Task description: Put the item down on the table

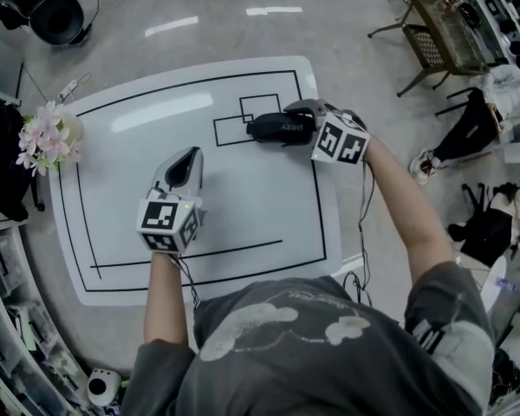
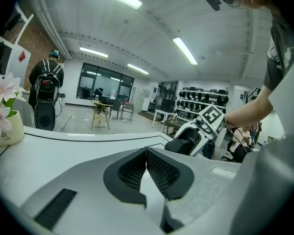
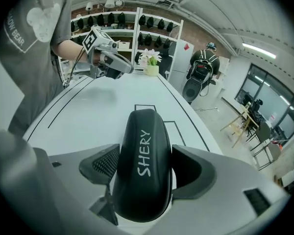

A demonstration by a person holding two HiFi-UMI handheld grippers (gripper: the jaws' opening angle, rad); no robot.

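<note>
A black oblong case [image 1: 273, 128] printed "SHERY" is at the far right of the white table [image 1: 243, 224], over small black-outlined rectangles. My right gripper [image 1: 289, 126] is shut on it; in the right gripper view the case [image 3: 139, 180] fills the gap between the jaws of the right gripper [image 3: 146, 153]. I cannot tell whether the case touches the tabletop. My left gripper [image 1: 189, 157] is at the table's middle left, shut and empty, and in the left gripper view its pads meet at the tip of the left gripper [image 2: 146, 153].
A vase of pink flowers [image 1: 48, 135] stands at the table's far left corner. Black lines mark a large rectangle on the tabletop. Chairs and a rack [image 1: 438, 33] stand on the floor to the far right, and black equipment [image 1: 43, 7] sits at the far left.
</note>
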